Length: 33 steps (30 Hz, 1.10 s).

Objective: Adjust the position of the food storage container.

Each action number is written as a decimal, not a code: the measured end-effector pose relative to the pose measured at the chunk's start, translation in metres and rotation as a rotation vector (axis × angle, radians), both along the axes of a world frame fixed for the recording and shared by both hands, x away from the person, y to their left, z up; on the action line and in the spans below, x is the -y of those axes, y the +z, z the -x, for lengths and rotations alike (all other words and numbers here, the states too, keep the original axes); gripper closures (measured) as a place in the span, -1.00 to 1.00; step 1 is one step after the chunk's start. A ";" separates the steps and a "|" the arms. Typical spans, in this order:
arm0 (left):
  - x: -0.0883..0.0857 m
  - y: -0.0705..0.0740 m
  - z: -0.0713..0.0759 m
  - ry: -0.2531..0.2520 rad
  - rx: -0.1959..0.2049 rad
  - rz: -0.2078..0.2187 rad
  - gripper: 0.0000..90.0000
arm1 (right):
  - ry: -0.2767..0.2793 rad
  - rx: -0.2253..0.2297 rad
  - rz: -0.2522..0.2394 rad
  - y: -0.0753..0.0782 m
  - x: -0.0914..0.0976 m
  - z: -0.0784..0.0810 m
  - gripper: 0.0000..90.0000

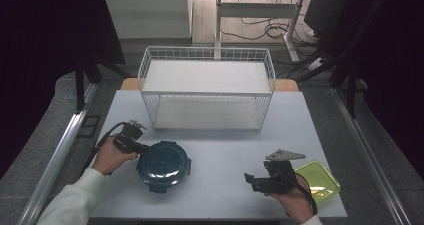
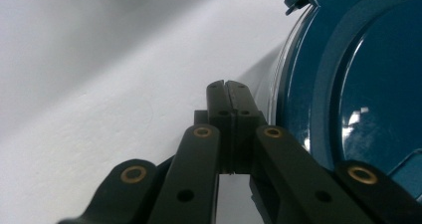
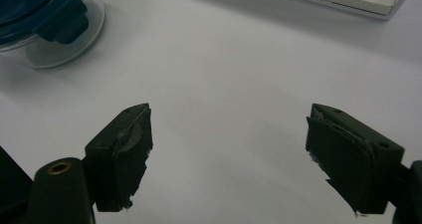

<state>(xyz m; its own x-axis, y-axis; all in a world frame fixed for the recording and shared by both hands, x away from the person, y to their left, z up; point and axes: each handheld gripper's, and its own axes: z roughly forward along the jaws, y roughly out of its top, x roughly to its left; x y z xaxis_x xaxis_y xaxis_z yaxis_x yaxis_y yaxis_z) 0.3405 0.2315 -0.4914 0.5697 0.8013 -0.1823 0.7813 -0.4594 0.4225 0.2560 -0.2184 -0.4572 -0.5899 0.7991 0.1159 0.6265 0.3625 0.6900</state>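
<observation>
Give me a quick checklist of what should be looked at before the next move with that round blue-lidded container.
1. Left gripper shut and beside the container: ok; whether it touches the side: cannot tell.
2. Container lid seated on top: ok; clips latched: cannot tell.
3. Right gripper open, nothing between its jaws: ok.
4. Bare table between container and wire rack: ok.
5. Green tray apart from the container, beside the right hand: ok.
</observation>
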 end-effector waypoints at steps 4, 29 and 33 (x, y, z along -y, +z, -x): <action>-0.001 0.000 -0.001 0.018 0.013 0.003 1.00 | -0.001 0.001 -0.003 0.000 0.000 0.000 -0.59; -0.035 -0.008 0.059 0.098 -0.037 0.047 1.00 | -0.006 0.002 -0.001 0.001 0.001 0.002 -0.59; -0.025 -0.008 0.062 0.093 -0.022 0.046 1.00 | -0.008 0.003 -0.002 0.002 0.001 0.002 -0.59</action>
